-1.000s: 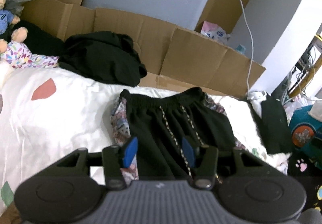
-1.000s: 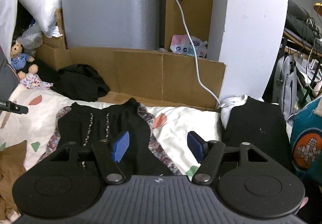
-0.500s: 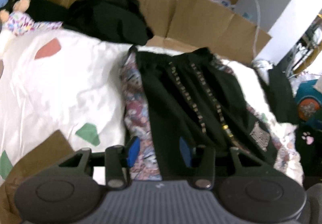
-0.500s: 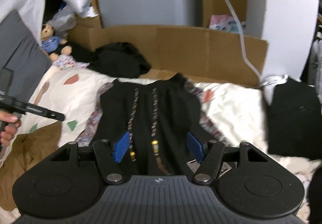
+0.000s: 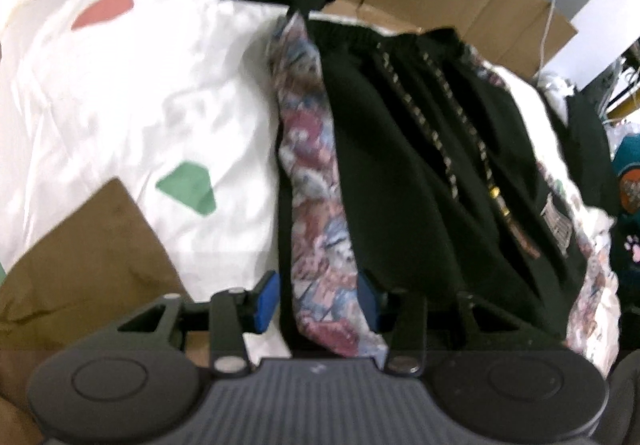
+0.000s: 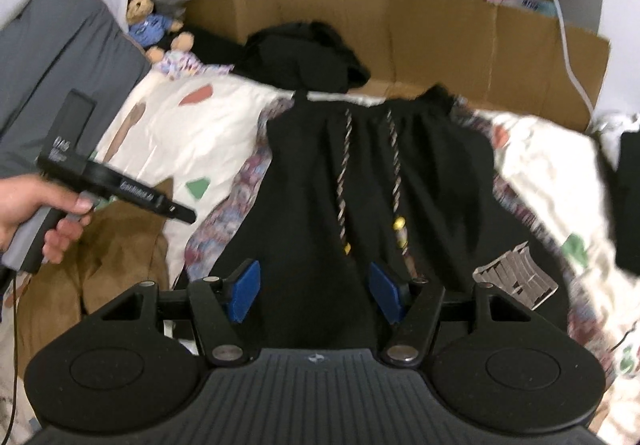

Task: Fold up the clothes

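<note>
Right wrist view shows black shorts (image 6: 360, 181) with patterned side panels and two braided drawstrings lying flat on the bedsheet (image 6: 192, 133), both grippers' jaws apart.

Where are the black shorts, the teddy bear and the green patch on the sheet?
Shorts (image 6: 352, 173): right wrist view, on the black front between the drawcords.
Teddy bear (image 6: 146, 19): right wrist view, on its blue shirt.
Green patch (image 5: 188, 187): left wrist view, on its middle.
</note>
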`<state>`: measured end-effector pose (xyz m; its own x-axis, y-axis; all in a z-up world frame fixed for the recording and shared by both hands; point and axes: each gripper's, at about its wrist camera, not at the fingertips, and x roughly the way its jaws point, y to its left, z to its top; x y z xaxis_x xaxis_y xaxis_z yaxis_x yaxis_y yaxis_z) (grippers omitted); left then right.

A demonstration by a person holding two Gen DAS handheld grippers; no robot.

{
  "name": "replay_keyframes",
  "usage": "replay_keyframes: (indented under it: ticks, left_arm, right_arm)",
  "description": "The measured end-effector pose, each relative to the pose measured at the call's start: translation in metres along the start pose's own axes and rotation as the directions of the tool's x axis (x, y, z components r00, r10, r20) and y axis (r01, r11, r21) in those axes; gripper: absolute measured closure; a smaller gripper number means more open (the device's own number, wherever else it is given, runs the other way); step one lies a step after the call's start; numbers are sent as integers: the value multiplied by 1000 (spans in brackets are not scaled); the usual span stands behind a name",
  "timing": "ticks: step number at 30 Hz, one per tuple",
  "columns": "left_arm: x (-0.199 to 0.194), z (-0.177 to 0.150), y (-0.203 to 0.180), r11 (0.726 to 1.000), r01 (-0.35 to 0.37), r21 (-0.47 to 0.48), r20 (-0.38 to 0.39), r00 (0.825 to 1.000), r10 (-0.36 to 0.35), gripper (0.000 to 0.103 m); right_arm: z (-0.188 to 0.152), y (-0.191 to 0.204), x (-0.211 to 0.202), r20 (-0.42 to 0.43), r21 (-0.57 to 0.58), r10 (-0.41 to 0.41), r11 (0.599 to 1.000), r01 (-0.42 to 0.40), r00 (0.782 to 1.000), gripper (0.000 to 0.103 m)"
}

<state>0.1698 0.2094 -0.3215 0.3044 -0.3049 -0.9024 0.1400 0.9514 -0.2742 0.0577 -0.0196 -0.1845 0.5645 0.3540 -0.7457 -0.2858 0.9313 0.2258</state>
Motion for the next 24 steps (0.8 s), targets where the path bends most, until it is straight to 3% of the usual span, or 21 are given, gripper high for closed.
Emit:
replay_keyframes:
  ticks: [4,9,13,24]
  left_arm:
    - [18,-8,-2,999,-40,31,-75,996,42,59]
    - [37,-18,-4,999,-8,34,-133,991,13,82]
    - [34,-17,-8,999,-4,39,-115,993,9,92]
    - [16,0,-28,990,138,10,-15,990,-138,96]
  right_arm:
    - [-11,4,7,-26,-2,16,1000,-16,1000,37]
    - [-22,11,17,-57,-6,42,999,-42,997,37]
    - [-28,22,25,-75,-31,63,997,-66,995,37]
    - [-46,59,51,-126,-92,101,989,-113,987,37]
